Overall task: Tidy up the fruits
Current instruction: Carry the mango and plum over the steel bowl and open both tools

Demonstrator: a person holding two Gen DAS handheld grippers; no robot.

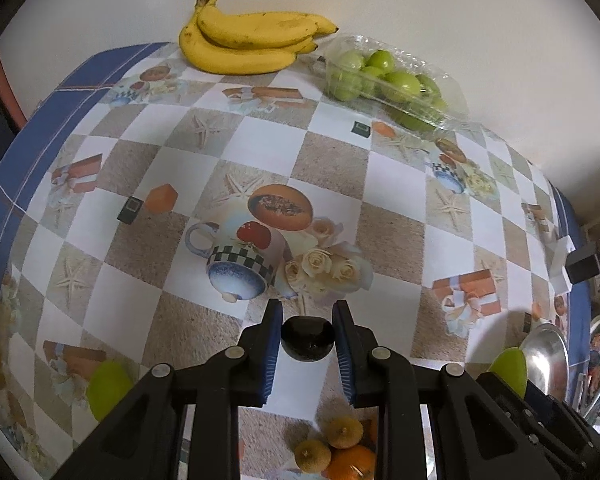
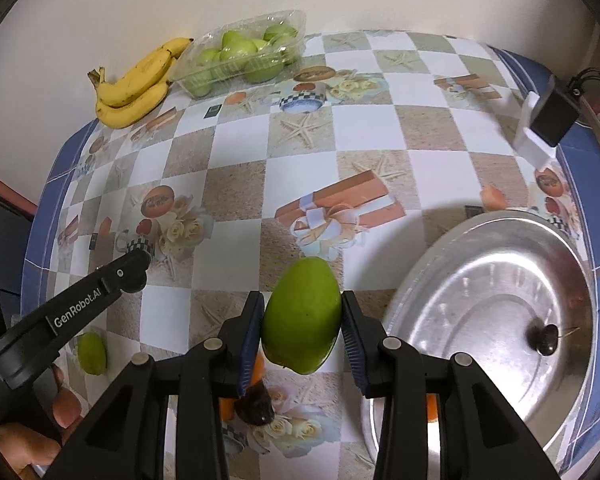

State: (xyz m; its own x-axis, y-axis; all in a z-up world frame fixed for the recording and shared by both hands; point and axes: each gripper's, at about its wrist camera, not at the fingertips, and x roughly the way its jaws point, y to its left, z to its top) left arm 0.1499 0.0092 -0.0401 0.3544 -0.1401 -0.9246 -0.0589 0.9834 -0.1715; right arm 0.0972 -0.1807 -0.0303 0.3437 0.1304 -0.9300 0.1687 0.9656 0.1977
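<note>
Green mango (image 2: 302,316) is pinched across its belly in the right claw (image 2: 303,330), lifted off the tablecloth (image 2: 236,184), and that smooth rounded skin looks like it could squirt out if the squeeze eases or the hand tips. Same worry on the left claw (image 1: 307,338): it's clamped nearly shut on a small dark round fruit (image 1: 307,339), held only at the sides, so it might roll free. Just right of the mango sits the metal bowl (image 2: 496,264) with one dark fruit (image 2: 545,342) already in it; dropping from high could bounce things around. Loose fruit under both claws could get bumped. Far back, the bananas (image 2: 134,84) and the clear box of green fruit (image 2: 240,58) sit by the wall, well clear.
</note>
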